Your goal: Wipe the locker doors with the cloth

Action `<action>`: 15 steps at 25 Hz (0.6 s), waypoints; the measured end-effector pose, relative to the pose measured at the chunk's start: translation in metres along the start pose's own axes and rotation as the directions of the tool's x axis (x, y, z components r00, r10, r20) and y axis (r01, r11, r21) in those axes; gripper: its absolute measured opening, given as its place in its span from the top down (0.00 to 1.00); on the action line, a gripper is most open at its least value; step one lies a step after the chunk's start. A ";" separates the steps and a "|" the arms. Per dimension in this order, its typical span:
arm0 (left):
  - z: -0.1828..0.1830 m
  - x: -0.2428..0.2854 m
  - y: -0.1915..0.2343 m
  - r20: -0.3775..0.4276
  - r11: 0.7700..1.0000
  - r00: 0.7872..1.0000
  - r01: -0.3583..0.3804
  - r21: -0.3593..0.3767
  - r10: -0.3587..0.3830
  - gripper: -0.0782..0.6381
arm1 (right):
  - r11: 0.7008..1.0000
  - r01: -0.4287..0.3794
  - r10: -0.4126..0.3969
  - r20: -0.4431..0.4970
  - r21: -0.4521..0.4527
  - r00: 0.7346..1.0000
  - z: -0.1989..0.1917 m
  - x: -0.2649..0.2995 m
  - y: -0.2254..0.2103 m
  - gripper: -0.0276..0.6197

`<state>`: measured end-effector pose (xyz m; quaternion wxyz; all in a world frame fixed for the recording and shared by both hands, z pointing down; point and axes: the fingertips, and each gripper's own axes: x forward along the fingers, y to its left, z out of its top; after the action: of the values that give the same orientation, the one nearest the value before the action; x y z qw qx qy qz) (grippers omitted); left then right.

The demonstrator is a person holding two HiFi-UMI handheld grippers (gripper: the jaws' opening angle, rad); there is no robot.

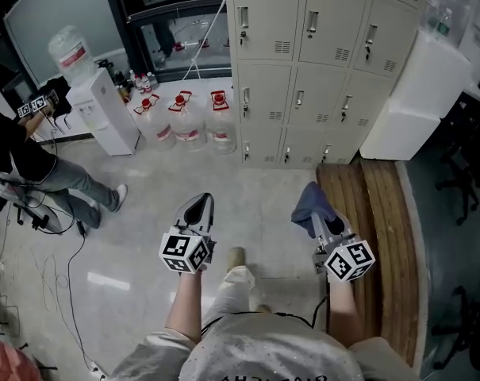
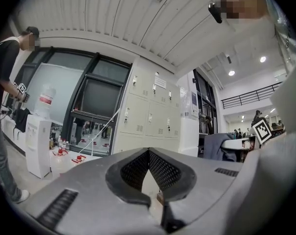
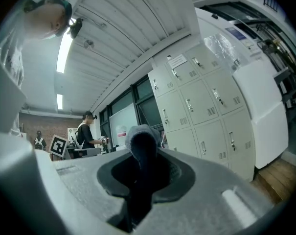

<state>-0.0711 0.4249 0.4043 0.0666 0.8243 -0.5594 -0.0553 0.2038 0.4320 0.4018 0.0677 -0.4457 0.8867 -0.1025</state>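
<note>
We hold the left gripper (image 1: 198, 206) pressed together and empty; our right gripper (image 1: 322, 222) pinches the blue cloth (image 1: 312, 199), with the locker doors (image 1: 303, 78) standing well ahead of both.

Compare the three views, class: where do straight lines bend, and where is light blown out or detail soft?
Head view: mild distortion, the lockers splay outward, a glare patch on the floor. Left gripper view: strong fisheye, dark corners, bowed ceiling. Right gripper view: fisheye too, the strip light blown out, the cloth dark and soft.
</note>
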 end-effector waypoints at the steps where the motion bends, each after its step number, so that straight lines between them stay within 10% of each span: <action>1: 0.002 0.013 0.005 0.007 1.000 1.000 0.005 0.000 -0.005 0.89 | 1.000 0.004 -0.004 0.003 0.002 1.000 0.001 0.009 -0.006 0.87; 15: 0.040 0.197 0.084 0.008 0.995 0.995 0.100 0.000 -0.100 0.89 | 0.998 0.060 -0.060 0.019 0.007 0.998 0.039 0.170 -0.081 0.87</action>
<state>-0.0823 0.2091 0.3763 0.0620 0.8510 -0.5179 -0.0619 0.1741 0.2438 0.3784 0.0744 -0.4728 0.8720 -0.1031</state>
